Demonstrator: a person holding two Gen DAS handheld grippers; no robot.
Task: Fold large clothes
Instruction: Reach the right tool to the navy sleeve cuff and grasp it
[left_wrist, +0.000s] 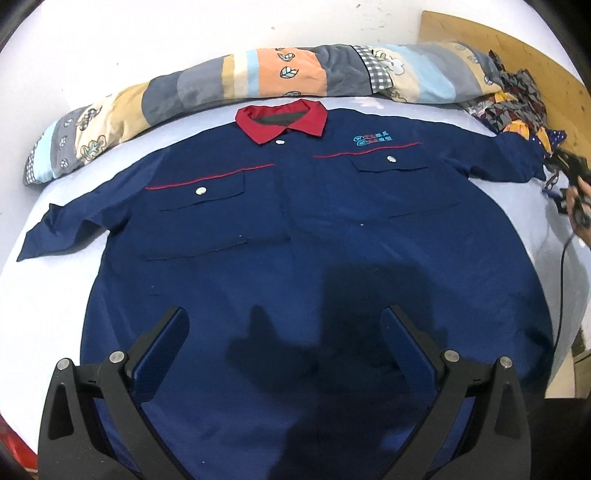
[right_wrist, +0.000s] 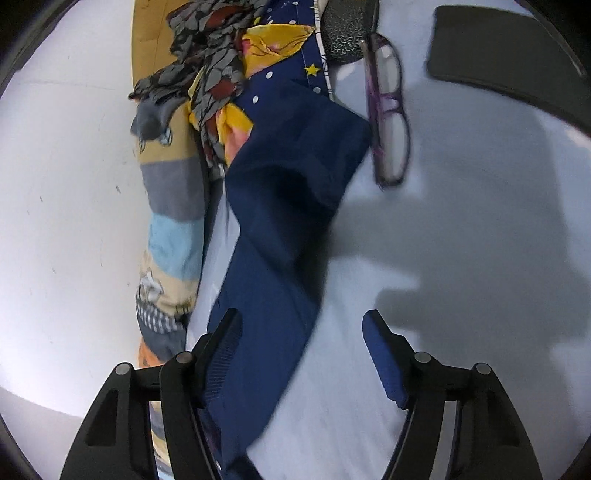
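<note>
White bedsheet (left_wrist: 110, 110) is carrying our navy work shirt (left_wrist: 295, 221), spread flat. We are holding the left gripper (left_wrist: 284, 350) open above its hem; the right gripper (right_wrist: 301, 354) is straddling the right sleeve (right_wrist: 280, 221), pads not yet pressing. Next, we judge, comes pinching and folding it inward.

White wall (left_wrist: 147, 33) behind a pale-sheeted bed (left_wrist: 66, 295) (wooden headboard (left_wrist: 517, 55) at right).

Shirt (left_wrist: 295, 229) flat on bed (left_wrist: 92, 288), rolled quilt (left_wrist: 229, 77) behind collar, glasses (right_wrist: 388, 110) beside sleeve (right_wrist: 280, 229)
</note>
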